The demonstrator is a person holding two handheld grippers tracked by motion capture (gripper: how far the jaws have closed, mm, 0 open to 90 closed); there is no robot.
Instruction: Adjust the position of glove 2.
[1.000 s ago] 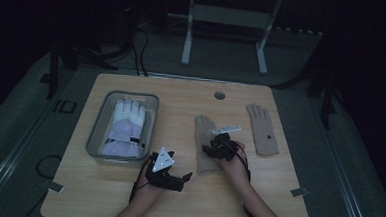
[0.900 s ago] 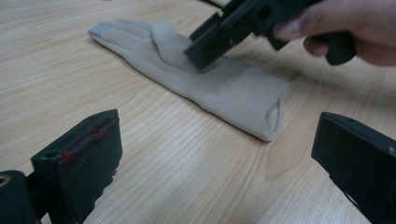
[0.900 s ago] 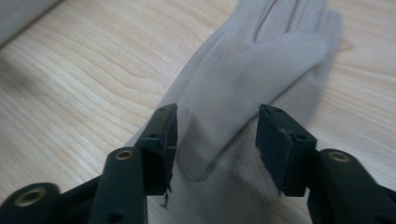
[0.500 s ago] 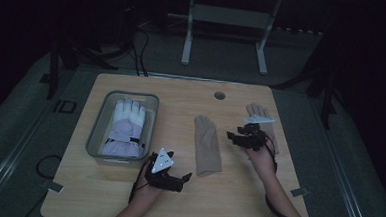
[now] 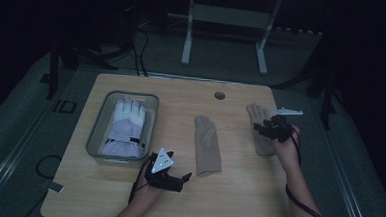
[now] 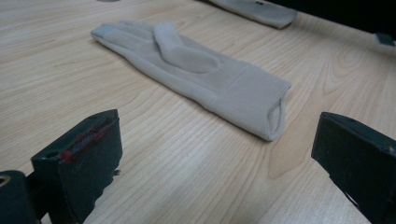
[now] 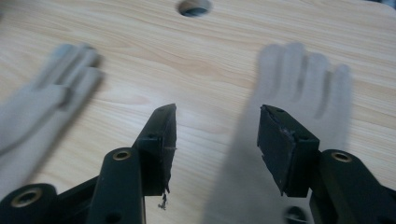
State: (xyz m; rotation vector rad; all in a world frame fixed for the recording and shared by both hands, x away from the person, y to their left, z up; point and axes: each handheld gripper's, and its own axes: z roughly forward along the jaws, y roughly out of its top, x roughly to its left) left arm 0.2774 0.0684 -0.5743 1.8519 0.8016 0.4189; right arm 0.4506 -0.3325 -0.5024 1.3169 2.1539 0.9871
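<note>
A beige glove [image 5: 207, 144] lies flat at the table's middle, fingers away from me, cuff toward the front. In the left gripper view its open cuff [image 6: 275, 112] faces my left gripper [image 6: 219, 154], whose jaws stand wide apart and open on bare wood. That left gripper [image 5: 183, 180] rests near the front edge, just left of the cuff. A second beige glove [image 5: 259, 134] lies at the right. My right gripper [image 5: 266, 127] hovers over it, open, jaws part way apart with nothing gripped; the second glove [image 7: 299, 79] is blurred beneath the right gripper [image 7: 217, 116].
A grey bin [image 5: 95, 133] at the left holds a white and lavender glove [image 5: 125, 125]. A round hole [image 5: 219, 95] sits in the tabletop near the far edge. The table drops off close to the right of the second glove.
My right hand has carried its gripper from above the middle glove to the right, over the second glove. The left gripper has stayed put.
</note>
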